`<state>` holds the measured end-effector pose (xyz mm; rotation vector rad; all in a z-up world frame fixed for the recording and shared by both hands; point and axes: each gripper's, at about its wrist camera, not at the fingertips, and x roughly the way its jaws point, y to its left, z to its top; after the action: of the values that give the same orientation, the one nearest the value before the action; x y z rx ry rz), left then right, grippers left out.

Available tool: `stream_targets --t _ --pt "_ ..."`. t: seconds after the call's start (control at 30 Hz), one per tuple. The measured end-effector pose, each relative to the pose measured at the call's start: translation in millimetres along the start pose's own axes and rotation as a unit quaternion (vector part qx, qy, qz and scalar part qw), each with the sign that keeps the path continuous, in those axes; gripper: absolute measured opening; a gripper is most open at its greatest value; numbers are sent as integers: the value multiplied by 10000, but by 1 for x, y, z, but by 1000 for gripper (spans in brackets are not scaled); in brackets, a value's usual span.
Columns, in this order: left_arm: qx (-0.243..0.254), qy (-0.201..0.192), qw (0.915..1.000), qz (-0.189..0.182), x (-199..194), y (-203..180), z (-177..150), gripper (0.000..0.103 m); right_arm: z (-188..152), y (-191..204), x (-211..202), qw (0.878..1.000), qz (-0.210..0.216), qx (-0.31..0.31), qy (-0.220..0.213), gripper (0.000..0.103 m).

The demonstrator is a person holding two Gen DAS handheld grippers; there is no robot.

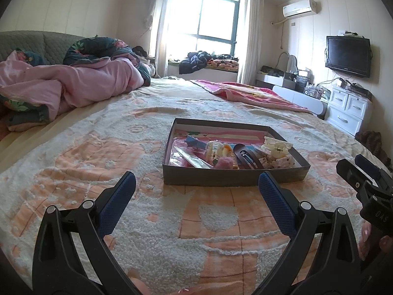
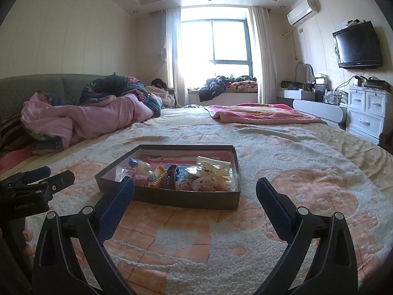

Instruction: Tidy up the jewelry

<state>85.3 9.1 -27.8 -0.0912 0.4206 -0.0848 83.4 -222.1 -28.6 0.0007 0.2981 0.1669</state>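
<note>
A shallow dark box (image 1: 231, 178) stands on the bed's orange and white blanket. It also shows in the right wrist view (image 2: 186, 199). It holds several hair accessories: a white claw clip (image 1: 277, 145) (image 2: 213, 167), a dark snap clip (image 1: 248, 159), a brown claw clip (image 2: 172, 175), a pink pompom (image 1: 224, 163) and a clear packet (image 1: 191, 158). My left gripper (image 1: 196, 184) is open and empty, just short of the box's near wall. My right gripper (image 2: 195, 189) is open and empty, close to the box's near wall. Each gripper shows at the edge of the other's view.
A heap of pink and floral quilts (image 1: 81, 81) lies at the left of the bed. A pink blanket (image 1: 248, 93) lies at the far right. White drawers (image 2: 366, 115), a desk and a wall television (image 2: 357, 45) stand to the right.
</note>
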Motion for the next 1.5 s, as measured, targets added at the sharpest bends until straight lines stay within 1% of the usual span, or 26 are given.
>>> stream_targets --t 1.5 --pt "19 0 10000 19 0 1 1 92 -1 3 3 9999 103 23 65 96"
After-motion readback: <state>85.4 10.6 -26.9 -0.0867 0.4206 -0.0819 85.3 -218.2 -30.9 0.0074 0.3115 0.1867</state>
